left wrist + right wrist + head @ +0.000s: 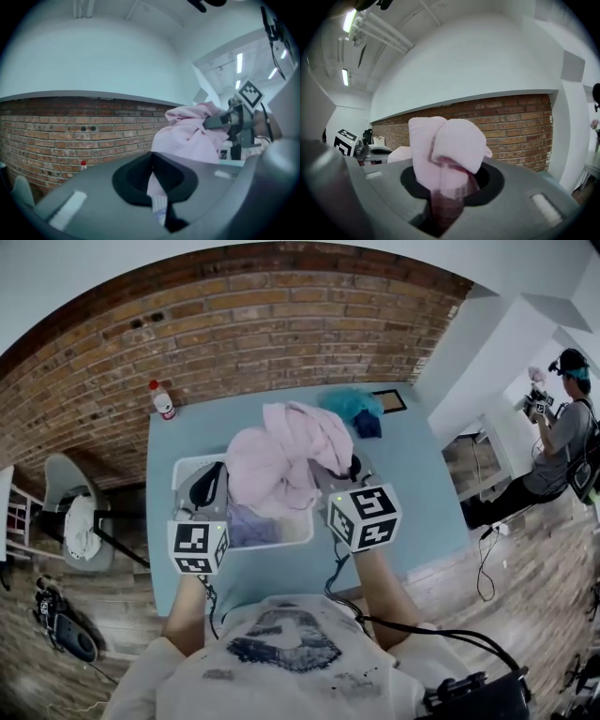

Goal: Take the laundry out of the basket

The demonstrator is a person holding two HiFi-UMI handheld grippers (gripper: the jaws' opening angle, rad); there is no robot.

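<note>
A pink garment (pixel 281 460) hangs bunched between both grippers above the white laundry basket (pixel 187 472) on the light blue table (pixel 412 484). My left gripper (pixel 214 486) is shut on a thin fold of the pink garment (pixel 187 133), seen between its closed jaws in the left gripper view. My right gripper (pixel 339 474) is shut on another thick fold of the pink garment (pixel 450 150), which bulges out above its jaws. Lavender cloth (pixel 251 521) still lies inside the basket.
A teal and dark blue heap of clothes (pixel 356 409) lies at the table's far right, beside a small dark frame (pixel 389 401). A red-capped bottle (pixel 162 399) stands at the far left corner. A brick wall runs behind. Another person (pixel 562 427) stands at right.
</note>
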